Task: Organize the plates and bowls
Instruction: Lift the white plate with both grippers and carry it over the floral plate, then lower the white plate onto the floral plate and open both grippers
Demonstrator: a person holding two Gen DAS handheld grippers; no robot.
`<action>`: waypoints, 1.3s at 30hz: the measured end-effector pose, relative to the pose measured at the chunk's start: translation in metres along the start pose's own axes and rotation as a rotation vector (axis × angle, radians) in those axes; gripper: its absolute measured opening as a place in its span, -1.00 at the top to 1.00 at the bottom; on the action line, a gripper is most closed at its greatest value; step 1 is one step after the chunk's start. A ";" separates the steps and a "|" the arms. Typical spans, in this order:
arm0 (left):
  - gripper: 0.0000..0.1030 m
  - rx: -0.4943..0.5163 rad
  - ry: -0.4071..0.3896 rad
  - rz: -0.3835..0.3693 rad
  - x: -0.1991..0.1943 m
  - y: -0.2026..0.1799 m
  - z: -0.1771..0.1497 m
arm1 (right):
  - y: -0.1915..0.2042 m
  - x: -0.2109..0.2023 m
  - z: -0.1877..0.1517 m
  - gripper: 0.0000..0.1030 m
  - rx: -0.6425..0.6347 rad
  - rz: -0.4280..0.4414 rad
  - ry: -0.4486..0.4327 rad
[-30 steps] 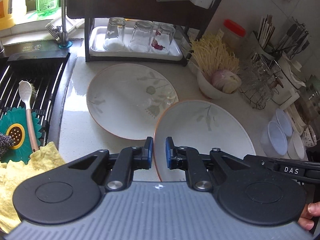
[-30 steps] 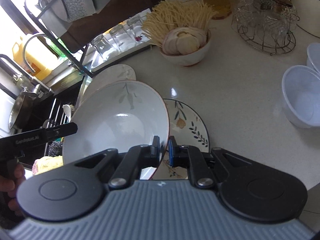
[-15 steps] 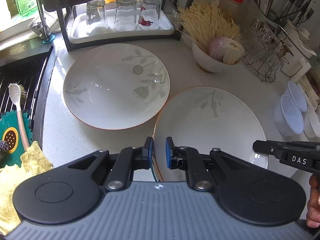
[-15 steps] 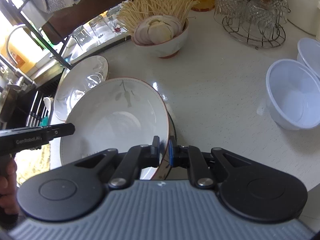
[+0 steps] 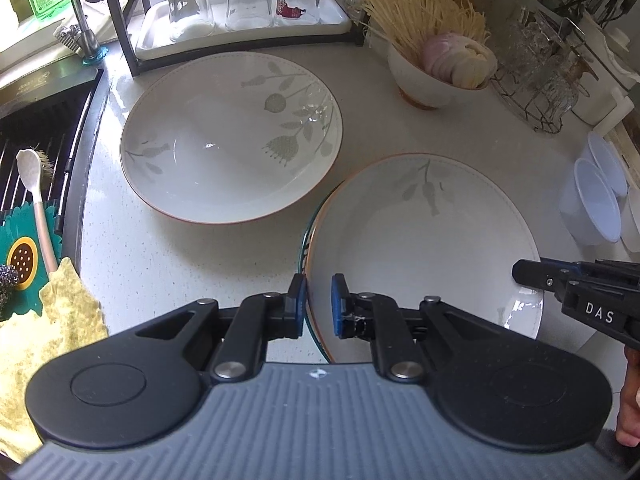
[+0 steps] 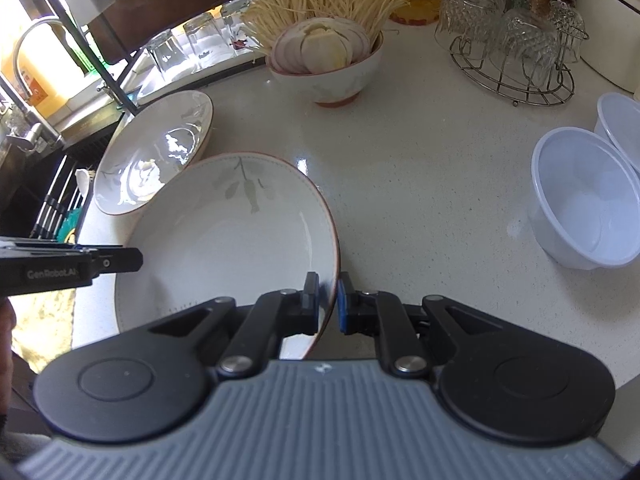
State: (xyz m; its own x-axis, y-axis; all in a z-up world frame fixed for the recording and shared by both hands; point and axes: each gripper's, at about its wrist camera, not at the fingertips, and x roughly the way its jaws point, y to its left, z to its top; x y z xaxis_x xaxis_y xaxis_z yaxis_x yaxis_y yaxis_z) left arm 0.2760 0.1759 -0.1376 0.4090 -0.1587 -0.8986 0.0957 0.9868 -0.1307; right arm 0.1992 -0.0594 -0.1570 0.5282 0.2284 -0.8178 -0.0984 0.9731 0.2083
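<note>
A white deep plate with a grey leaf print [image 5: 424, 240] [image 6: 224, 248] is held by both grippers. My left gripper [image 5: 319, 300] is shut on its left rim. My right gripper [image 6: 328, 300] is shut on its right rim. The plate lies low over a patterned plate, of which only a dark rim sliver [image 5: 305, 240] shows. A second, larger leaf-print plate [image 5: 232, 136] [image 6: 156, 152] rests on the counter just behind and to the left, apart from the held one. Each gripper shows at the edge of the other's view: the right gripper [image 5: 560, 280] and the left gripper [image 6: 80, 264].
A bowl of enoki mushrooms and sliced onion [image 5: 440, 68] [image 6: 324, 60] stands behind. Clear plastic bowls [image 5: 596, 204] [image 6: 584, 200] sit to the right. A rack with upturned glasses [image 5: 240, 0], a wire stand of glass cups [image 6: 516, 40], the sink grid [image 5: 36, 140] and a yellow cloth [image 5: 40, 340] border the counter.
Both grippers sank with the plate, which levelled out. The patterned plate, half visible a second ago, is now almost wholly covered by it.
</note>
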 end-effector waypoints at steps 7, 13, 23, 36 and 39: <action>0.68 -0.025 0.006 -0.018 -0.001 0.002 0.004 | 0.000 0.003 -0.001 0.73 0.035 -0.010 -0.002; 0.68 -0.054 -0.034 -0.025 -0.019 0.006 0.007 | -0.007 -0.007 -0.001 0.73 0.095 0.022 -0.018; 0.68 -0.066 -0.102 -0.028 -0.056 -0.007 0.002 | -0.010 -0.035 0.005 0.73 0.116 0.064 -0.097; 0.68 -0.051 -0.263 0.001 -0.123 -0.037 -0.010 | 0.001 -0.106 0.010 0.73 0.035 0.106 -0.246; 0.68 -0.070 -0.281 -0.015 -0.136 -0.042 -0.014 | 0.001 -0.120 0.009 0.73 0.022 0.106 -0.274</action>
State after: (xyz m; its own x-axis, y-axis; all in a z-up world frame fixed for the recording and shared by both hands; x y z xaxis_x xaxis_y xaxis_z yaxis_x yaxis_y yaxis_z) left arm 0.2033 0.1563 -0.0161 0.6447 -0.1660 -0.7462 0.0446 0.9826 -0.1801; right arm 0.1435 -0.0865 -0.0544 0.7243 0.3098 -0.6159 -0.1489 0.9426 0.2990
